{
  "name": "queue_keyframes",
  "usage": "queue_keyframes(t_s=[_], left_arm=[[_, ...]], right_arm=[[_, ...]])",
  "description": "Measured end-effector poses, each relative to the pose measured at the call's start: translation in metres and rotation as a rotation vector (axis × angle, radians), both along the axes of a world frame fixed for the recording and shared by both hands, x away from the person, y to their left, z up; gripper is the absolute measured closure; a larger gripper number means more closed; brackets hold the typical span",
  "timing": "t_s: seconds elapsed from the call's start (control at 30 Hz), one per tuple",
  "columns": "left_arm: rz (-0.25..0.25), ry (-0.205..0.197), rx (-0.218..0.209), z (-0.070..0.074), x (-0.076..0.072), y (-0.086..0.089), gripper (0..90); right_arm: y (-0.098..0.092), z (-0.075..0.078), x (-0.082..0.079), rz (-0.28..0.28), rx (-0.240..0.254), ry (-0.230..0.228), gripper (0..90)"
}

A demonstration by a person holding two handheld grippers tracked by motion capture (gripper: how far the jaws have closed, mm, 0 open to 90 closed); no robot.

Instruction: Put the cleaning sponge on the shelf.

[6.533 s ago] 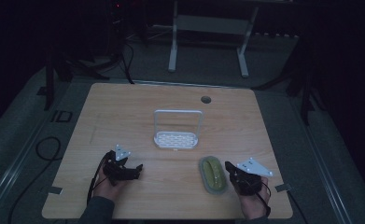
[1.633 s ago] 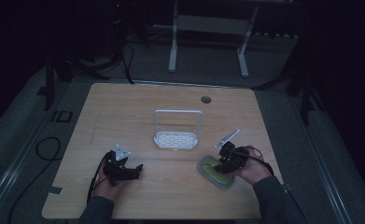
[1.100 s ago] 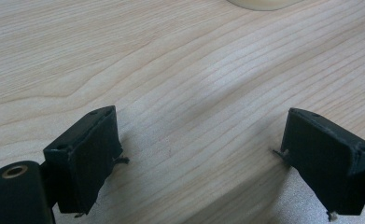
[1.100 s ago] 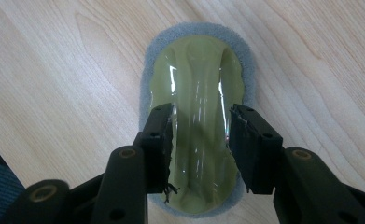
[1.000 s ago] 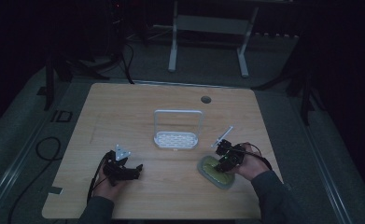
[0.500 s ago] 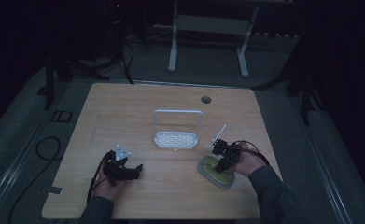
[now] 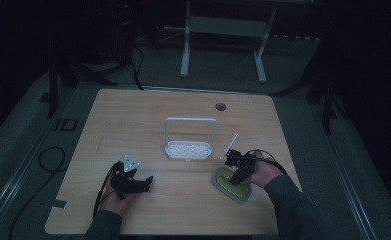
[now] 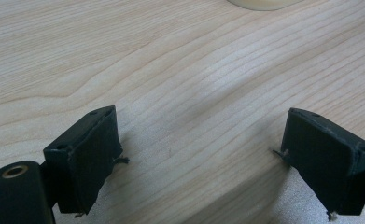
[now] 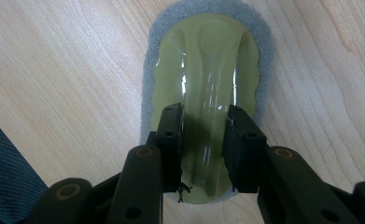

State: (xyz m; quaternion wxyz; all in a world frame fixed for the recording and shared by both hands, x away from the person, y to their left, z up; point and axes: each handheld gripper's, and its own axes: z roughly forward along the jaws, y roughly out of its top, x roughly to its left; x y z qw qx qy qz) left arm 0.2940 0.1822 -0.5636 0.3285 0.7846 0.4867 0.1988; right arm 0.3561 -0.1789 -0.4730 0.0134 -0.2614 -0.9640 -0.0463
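Wooden table point(image 7: 183, 105) with bare room mid-board; right gripper point(image 9: 203, 135) jaws clamp the green scrubber's point(image 9: 208, 79) lengthwise ridge near the front-right edge; left gripper point(image 8: 199, 149) jaws gape wide, empty.

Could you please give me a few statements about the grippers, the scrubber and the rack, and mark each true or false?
1. The right gripper has its jaws on either side of the raised ridge of the yellow-green scrubber. True.
2. The left gripper holds the scrubber. False: its jaws stand wide apart over bare wood of the table.
3. The scrubber lies flat on the table, with a grey pad round its edge. True.
4. The white rack sits on top of the scrubber. False: it stands apart, nearer the middle of the table.
5. The left gripper rests at the far edge. False: it is near the person's side.
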Motion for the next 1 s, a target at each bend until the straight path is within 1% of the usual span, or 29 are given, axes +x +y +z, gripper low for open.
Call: queue_keyframes(t_s=[0.4, 0.57, 1.0], left_arm=[[0.000, 0.000, 0.000, 0.000, 0.000, 0.000, 11.6], [0.000, 0.000, 0.000, 0.000, 0.000, 0.000, 11.6], [0.000, 0.000, 0.000, 0.000, 0.000, 0.000, 11.6]], right_arm=[[0.004, -0.001, 0.004, 0.031, -0.037, 0.018, 70.0], [0.006, 0.000, 0.003, 0.056, -0.057, 0.005, 71.4], [0.013, 0.009, 0.001, 0.102, -0.054, -0.045, 71.5]])
